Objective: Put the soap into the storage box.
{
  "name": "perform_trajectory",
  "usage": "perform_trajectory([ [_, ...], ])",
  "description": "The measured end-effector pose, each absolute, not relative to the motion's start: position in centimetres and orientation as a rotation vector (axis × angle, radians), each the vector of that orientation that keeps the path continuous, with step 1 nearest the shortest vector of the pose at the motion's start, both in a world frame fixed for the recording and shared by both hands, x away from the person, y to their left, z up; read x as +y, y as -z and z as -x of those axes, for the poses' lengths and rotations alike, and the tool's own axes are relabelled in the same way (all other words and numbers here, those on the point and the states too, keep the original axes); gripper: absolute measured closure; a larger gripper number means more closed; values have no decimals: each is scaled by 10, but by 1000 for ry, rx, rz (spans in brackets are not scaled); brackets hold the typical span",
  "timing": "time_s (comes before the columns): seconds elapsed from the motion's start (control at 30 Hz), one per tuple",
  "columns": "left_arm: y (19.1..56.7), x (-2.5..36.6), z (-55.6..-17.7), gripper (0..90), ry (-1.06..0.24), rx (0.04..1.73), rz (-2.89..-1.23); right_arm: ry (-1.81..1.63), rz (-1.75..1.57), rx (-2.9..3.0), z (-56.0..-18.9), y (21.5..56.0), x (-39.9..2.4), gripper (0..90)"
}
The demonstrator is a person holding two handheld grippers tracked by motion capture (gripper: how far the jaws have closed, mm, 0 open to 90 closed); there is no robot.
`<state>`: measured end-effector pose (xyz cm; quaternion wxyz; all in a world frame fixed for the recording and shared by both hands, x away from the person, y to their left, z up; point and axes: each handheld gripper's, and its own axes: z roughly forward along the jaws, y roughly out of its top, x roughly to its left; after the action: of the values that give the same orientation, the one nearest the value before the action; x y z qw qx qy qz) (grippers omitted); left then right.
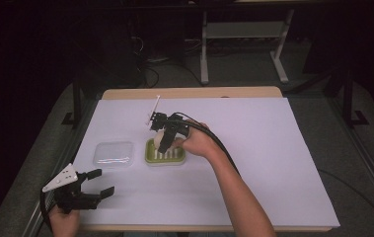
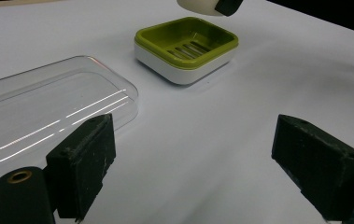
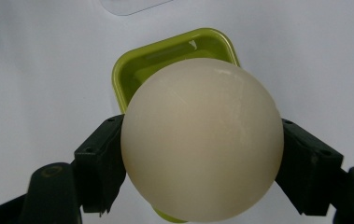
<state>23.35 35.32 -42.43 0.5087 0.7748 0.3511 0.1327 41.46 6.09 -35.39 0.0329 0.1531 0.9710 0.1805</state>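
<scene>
Cream ball (image 3: 201,140) clamped, right gripper (image 3: 201,154), seemingly above green dish (image 3: 165,51).

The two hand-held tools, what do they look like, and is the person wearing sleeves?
Both are black, each with two blocky black jaws. The left tool carries a light grey three-cornered plate with dark dots on top; a thick black cable trails from the right tool along the forearm. Both forearms are bare, with no sleeves in the high view.

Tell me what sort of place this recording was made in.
Probably a lab or workshop data-collection station, not a home. A wooden table covered with white paper stands in a dark room, metal frame legs and loose cables lie on the floor behind it, and the person holds cabled grippers.
</scene>
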Motion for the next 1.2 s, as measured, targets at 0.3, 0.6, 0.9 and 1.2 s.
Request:
perform_trajectory([
  [0.3,424,353,-233,128,-323,841,-1864,-544,-488,2997,-418,361,66,243],
  [0.6,424,353,-233,128,-324,842,-1862,-539,-511,2999,-421,367,66,243],
  [0.9,424,353,-233,128,-323,841,-1863,-531,-522,3007,-424,374,67,243],
  [1.2,424,353,-233,128,-323,841,-1863,-520,-530,3016,-425,378,69,243],
])
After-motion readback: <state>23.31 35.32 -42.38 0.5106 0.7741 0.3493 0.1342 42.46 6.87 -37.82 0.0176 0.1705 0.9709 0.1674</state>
